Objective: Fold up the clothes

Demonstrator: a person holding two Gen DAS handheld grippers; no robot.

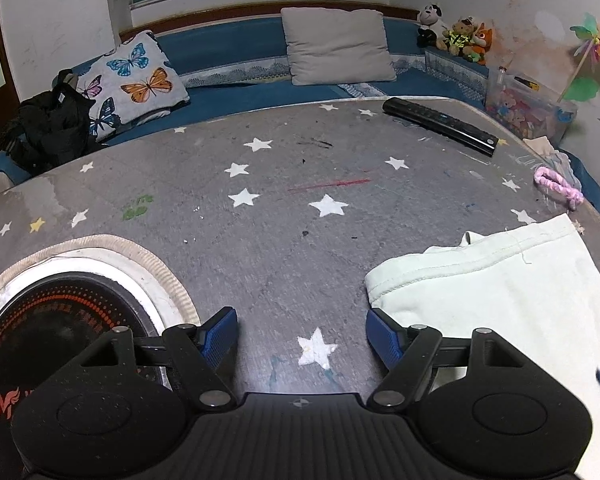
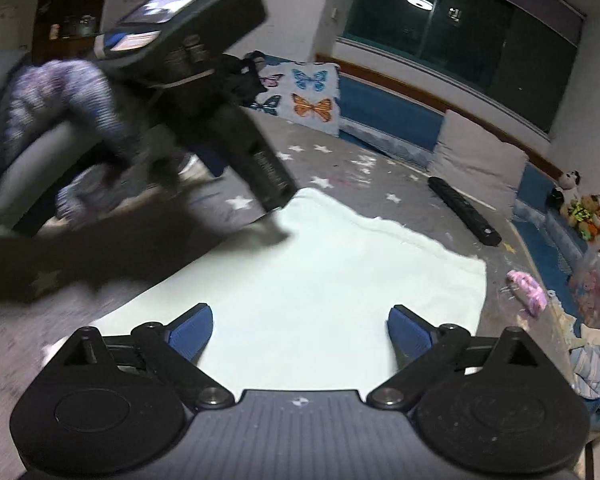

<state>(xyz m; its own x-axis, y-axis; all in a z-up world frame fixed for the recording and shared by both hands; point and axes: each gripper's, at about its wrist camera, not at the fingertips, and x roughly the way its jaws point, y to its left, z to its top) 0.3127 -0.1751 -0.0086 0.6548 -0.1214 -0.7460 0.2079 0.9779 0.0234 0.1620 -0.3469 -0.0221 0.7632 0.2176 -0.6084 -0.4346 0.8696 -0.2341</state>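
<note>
A pale mint-white garment (image 1: 508,304) lies flat on the grey star-patterned table (image 1: 284,216); its hemmed corner shows at the right of the left wrist view. My left gripper (image 1: 302,334) is open over bare table just left of that corner, with nothing between its blue pads. In the right wrist view the same garment (image 2: 320,264) spreads out as a flat rectangle. My right gripper (image 2: 300,336) hangs open above its near edge and holds nothing. The left gripper (image 2: 276,200), held by a hand in a patterned sleeve (image 2: 60,96), is blurred at the garment's far left corner.
A round black induction hob (image 1: 52,328) is set into the table at lower left. A long black remote-like bar (image 1: 440,126) lies far right, with a pink knitted item (image 1: 558,186) near the right edge. Cushions (image 1: 336,46), a black bag (image 1: 48,128) and soft toys (image 1: 460,38) line the blue bench behind.
</note>
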